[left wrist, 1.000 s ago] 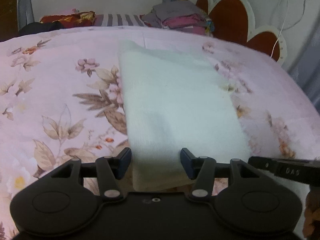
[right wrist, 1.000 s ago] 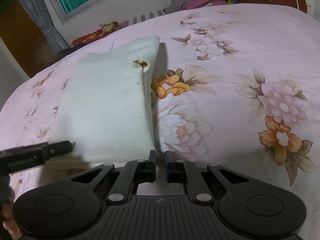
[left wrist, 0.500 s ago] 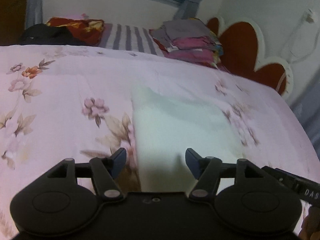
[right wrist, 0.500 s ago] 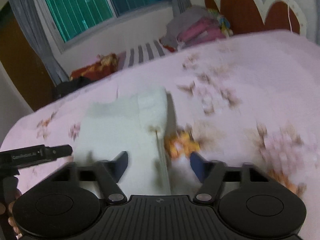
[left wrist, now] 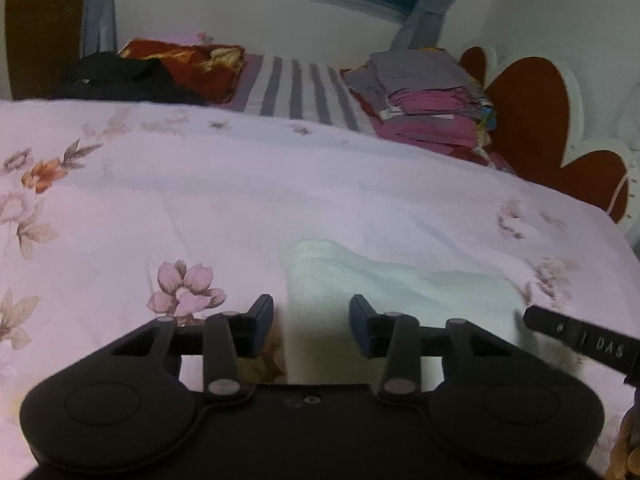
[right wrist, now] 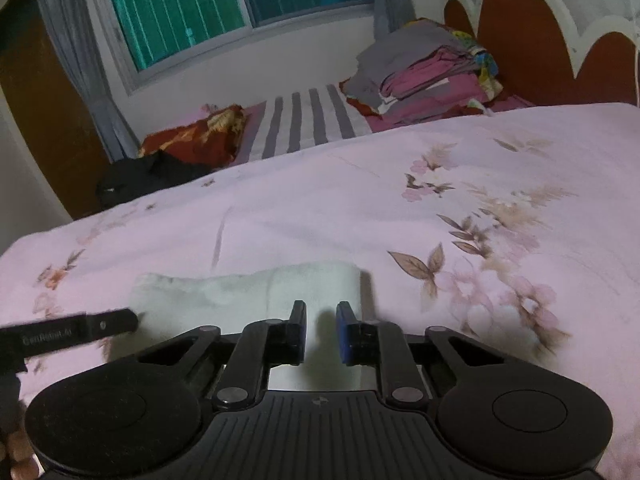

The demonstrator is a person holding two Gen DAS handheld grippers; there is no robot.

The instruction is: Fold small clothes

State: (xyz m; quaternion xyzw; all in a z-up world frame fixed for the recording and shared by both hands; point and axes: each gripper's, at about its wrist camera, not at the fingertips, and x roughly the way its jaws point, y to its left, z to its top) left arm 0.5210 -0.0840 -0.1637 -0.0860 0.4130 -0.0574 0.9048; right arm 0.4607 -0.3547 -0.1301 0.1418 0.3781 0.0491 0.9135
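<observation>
Now the white garment (left wrist: 400, 296) lies folded on the floral bedspread (left wrist: 240, 208), left gripper (left wrist: 311, 326) spread wide and empty over its near edge, right gripper (right wrist: 321, 330) narrowly parted, empty too, so probably another fold remains.

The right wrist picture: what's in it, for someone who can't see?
A black claw with blue tips, slightly open, points at a folded white cloth on a pink flowered bedspread. Behind are a clothes pile, a green window and a red headboard.
</observation>
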